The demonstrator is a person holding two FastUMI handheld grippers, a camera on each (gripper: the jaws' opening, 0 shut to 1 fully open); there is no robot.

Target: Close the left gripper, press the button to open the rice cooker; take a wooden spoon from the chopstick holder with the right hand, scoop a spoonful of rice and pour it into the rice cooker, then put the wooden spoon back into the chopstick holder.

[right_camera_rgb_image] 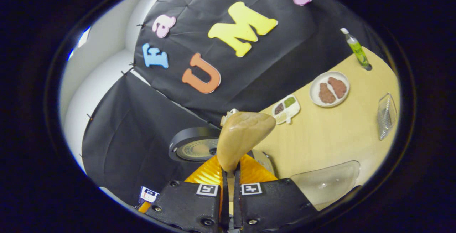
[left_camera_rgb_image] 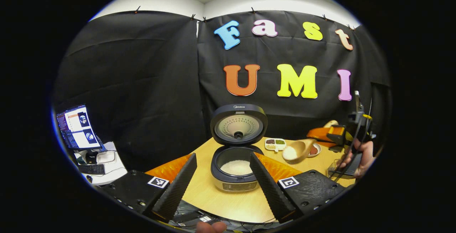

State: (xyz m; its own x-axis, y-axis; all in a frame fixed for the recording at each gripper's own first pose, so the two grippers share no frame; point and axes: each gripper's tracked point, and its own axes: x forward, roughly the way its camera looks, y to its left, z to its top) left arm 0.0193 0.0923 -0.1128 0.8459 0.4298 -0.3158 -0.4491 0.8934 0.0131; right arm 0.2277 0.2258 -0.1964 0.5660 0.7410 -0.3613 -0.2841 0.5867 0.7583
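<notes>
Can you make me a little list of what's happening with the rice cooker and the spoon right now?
rice cooker: on the table, lid standing open, white rice in the pot
wooden spoon: loaded with rice, held in the air to the right of the cooker, not yet over the pot
right gripper: shut on the wooden spoon's handle
left gripper: open, holding nothing, pointing at the cooker
table: also holds a round plate and a divided dish
</notes>
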